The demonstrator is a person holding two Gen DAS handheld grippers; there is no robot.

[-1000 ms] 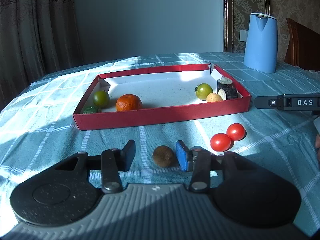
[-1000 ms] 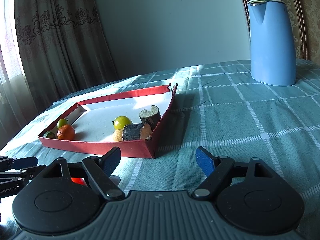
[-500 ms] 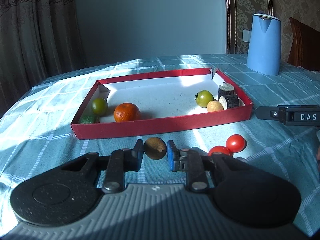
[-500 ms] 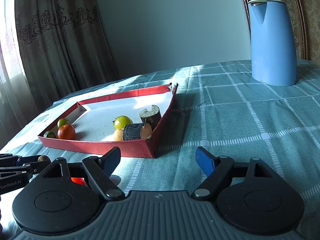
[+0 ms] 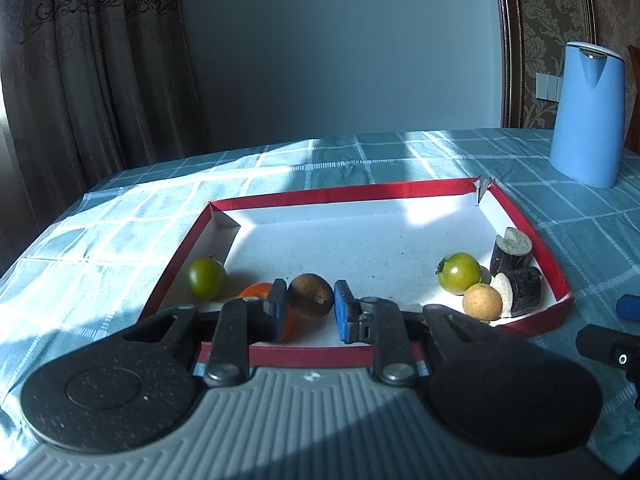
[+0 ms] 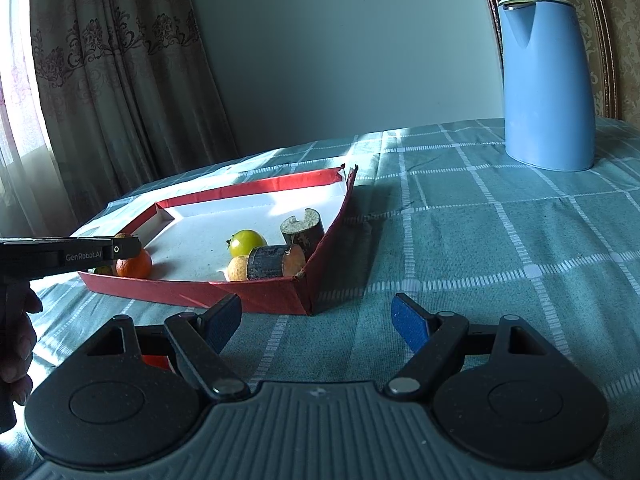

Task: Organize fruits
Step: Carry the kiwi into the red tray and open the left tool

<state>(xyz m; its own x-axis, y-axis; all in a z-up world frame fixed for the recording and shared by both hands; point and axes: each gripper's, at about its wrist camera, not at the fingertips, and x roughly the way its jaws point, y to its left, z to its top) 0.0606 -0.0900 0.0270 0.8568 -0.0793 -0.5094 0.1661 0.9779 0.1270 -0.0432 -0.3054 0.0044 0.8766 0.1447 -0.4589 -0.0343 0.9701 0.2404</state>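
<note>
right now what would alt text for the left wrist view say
The left gripper holds a brown fuzzy kiwi above the near edge of a red-walled cardboard tray. Inside lie two green tomatoes, an orange, a tan round fruit and two dark cut cylinders; a blue kettle stands behind on the teal checked tablecloth.

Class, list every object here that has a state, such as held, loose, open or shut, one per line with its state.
Left gripper: shut on the kiwi.
Kiwi: held above the red tray's front edge.
Right gripper: open, holding nothing.
Red tray: open-topped, on the table.
Orange: loose in the tray.
Green tomato: loose in the tray.
Blue kettle: upright, lid closed.
</note>
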